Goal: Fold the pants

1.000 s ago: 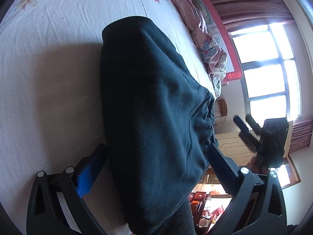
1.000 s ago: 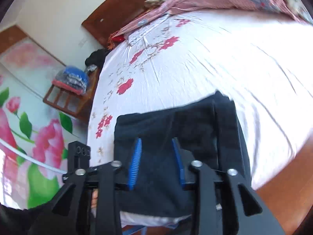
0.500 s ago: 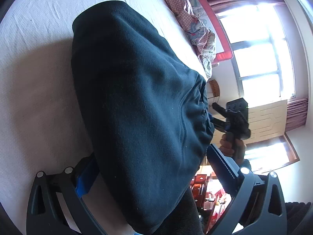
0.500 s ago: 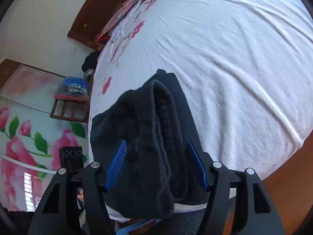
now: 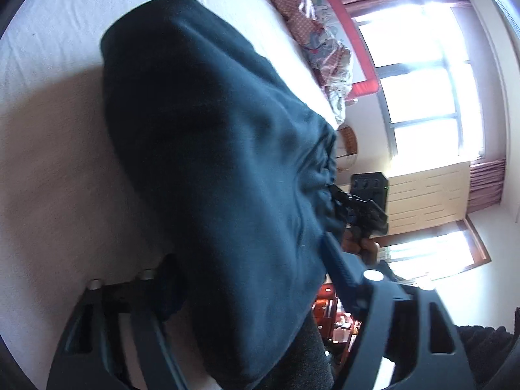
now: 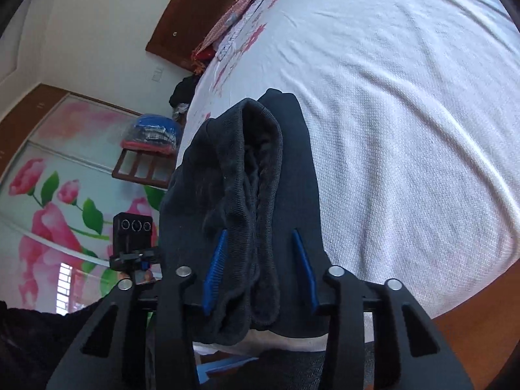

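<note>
The dark pants [image 5: 221, 169] lie folded on the white bed sheet [image 5: 48, 136] near the bed's edge. In the left wrist view the cloth fills the space between my left gripper's [image 5: 250, 279] open jaws and hides the left finger. In the right wrist view the bunched waistband end of the pants [image 6: 256, 195] stands between my right gripper's [image 6: 260, 260] blue pads [image 6: 216, 260], which straddle it with small gaps and do not clearly pinch it. The right gripper also shows in the left wrist view [image 5: 360, 204], at the pants' far side.
A crumpled patterned blanket [image 5: 321, 39] lies along the far side of the bed, by a bright window [image 5: 429, 97]. A wooden headboard [image 6: 195, 22], a floral wardrobe door [image 6: 65, 175] and a wooden rack with a blue bundle [image 6: 149, 149] stand beyond the bed.
Both grippers have moved in over the pants. The right gripper opened wider around the bunched end, then narrowed a little. The left gripper slid further onto the cloth, which now hides its left finger.
</note>
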Demonstrator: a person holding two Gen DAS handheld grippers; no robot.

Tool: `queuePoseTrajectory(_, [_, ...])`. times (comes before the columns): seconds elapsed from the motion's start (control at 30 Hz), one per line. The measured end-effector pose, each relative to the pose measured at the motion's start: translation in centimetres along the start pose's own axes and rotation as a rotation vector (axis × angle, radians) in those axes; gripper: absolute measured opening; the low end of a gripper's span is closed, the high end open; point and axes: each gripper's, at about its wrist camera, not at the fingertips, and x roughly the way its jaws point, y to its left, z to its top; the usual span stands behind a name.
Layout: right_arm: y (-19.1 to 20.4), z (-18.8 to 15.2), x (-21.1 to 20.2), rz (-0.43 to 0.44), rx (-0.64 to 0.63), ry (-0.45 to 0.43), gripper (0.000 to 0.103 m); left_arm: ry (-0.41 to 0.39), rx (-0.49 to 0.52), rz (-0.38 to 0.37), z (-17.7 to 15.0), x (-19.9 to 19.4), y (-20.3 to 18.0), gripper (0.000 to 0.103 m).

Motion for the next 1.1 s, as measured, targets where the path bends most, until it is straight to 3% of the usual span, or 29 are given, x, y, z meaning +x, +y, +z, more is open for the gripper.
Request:
queuePoseTrajectory(0.03, [0.4, 0.1, 0.5, -0.001, 0.005, -0.006, 0.034, -0.003, -0.030, 0.017, 0.1, -0.3, 0.7, 0.024])
queuePoseTrajectory(0.1, [1.2, 0.1, 1.0, -0.026, -0.012, -0.006, 0.030, -0.007, -0.049, 0.008, 0.0, -0.4, 1.5, 0.020])
queuePoseTrajectory(0.3, [4.4, 0.5, 0.3, -0.097, -0.043, -0.033, 0.024, -0.092, -0.011, 0.095, -0.9, -1.1, -0.6, 0.016])
queuePoseTrajectory(0.47, [8.3, 2.2, -0.2, -0.126, -0.125, -0.024, 0.019, -0.154, 0.020, 0.062, -0.3, -3.5, -2.4, 0.016])
queuePoseTrajectory(0.53, [9.8, 3.7, -0.4, -0.101, -0.146, -0.041, 0.004, -0.187, 0.029, 0.054, 0.4, -5.2, -2.9, 0.016])
queuePoseTrajectory(0.57, [10.6, 4.4, -0.6, -0.063, -0.159, -0.058, 0.003, -0.208, 0.039, 0.049, 0.8, -6.1, -3.1, 0.016])
queuePoseTrajectory(0.63, [12.4, 6.3, 0.2, -0.136, -0.216, -0.042, 0.003, -0.234, 0.049, 0.048, 1.8, -8.0, -3.2, 0.016])
queuePoseTrajectory(0.7, [12.6, 7.8, 1.3, -0.086, -0.163, -0.020, 0.003, -0.227, 0.065, 0.075, 2.6, -8.5, -3.3, 0.016])
queuePoseTrajectory(0.73, [13.0, 8.0, 1.7, -0.119, -0.178, -0.022, 0.003, -0.214, 0.064, 0.083, 2.8, -8.3, -3.0, 0.016])
queuePoseTrajectory(0.77, [12.8, 7.9, 2.3, -0.171, -0.163, -0.010, 0.004, -0.197, 0.036, 0.096, 3.1, -8.1, -2.3, 0.016])
queuePoseTrajectory(0.83, [10.8, 6.8, 2.8, -0.174, -0.090, 0.042, 0.021, -0.196, 0.022, 0.094, 3.4, -7.7, -1.5, 0.016])
queuePoseTrajectory(0.87, [10.0, 6.0, 2.6, -0.238, -0.070, 0.039, 0.049, -0.196, 0.015, 0.098, 3.3, -7.8, -0.9, 0.016])
queuePoseTrajectory(0.9, [9.1, 5.0, 2.0, -0.261, -0.055, 0.023, 0.056, -0.195, 0.011, 0.085, 3.1, -8.0, -0.5, 0.016])
queuePoseTrajectory(1.0, [6.2, 2.8, 0.2, -0.259, 0.032, -0.033, 0.059, -0.196, 0.020, 0.087, 2.3, -7.9, -0.2, 0.016])
queuePoseTrajectory(1.1, [4.9, 1.9, 0.1, -0.184, 0.088, -0.036, 0.060, -0.192, 0.034, 0.096, 2.4, -7.4, -0.7, 0.016])
